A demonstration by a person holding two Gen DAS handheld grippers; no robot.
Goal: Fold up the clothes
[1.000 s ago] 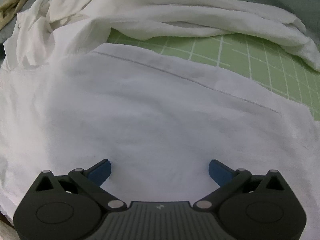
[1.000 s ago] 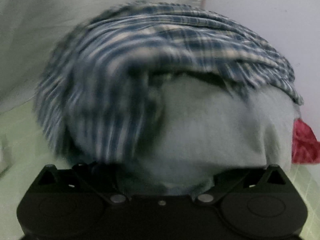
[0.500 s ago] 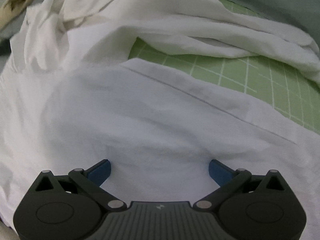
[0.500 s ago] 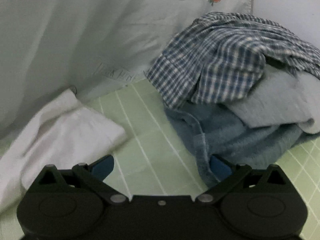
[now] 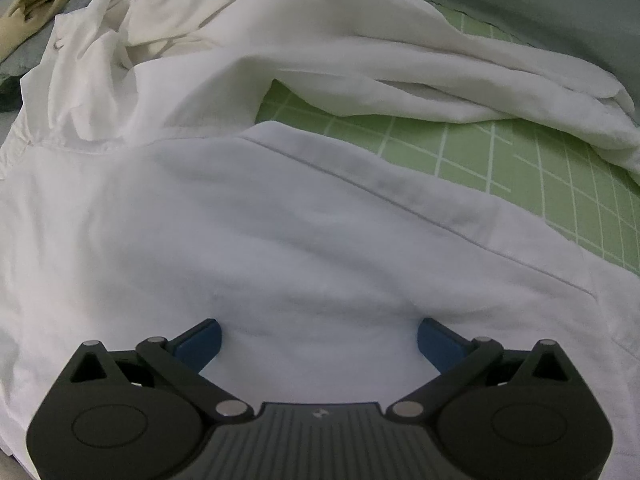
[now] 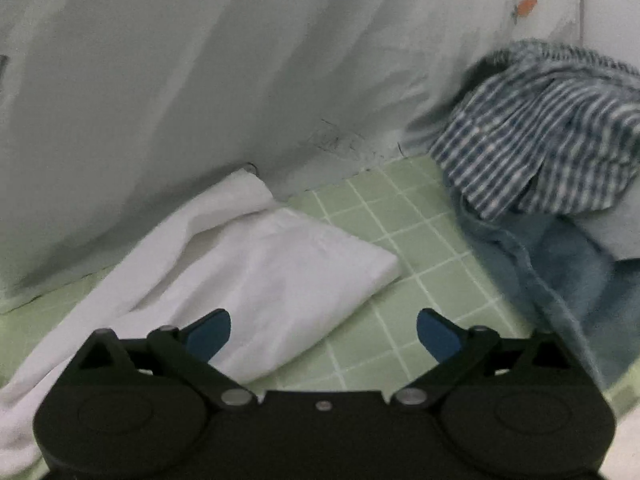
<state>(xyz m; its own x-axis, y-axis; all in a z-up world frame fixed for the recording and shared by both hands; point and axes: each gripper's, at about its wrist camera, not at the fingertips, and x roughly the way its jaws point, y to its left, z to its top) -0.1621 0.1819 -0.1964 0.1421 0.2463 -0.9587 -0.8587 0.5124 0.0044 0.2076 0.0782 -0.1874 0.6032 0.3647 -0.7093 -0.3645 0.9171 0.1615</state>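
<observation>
A white shirt lies spread on the green grid mat. Its body fills the near part of the left wrist view, and a sleeve stretches across the far side. My left gripper hovers open over the shirt's body with nothing between its blue fingers. In the right wrist view the end of the white sleeve lies flat on the mat. My right gripper stands open just above and beside that sleeve end, holding nothing.
A pile of clothes sits at the right: a blue checked shirt on a blue towel. A pale sheet rises behind the mat. Beige cloth lies at the far left.
My right gripper has swung left, away from the clothes pile and toward the white sleeve end. The left gripper drew back slightly, showing more of the shirt; it stays open.
</observation>
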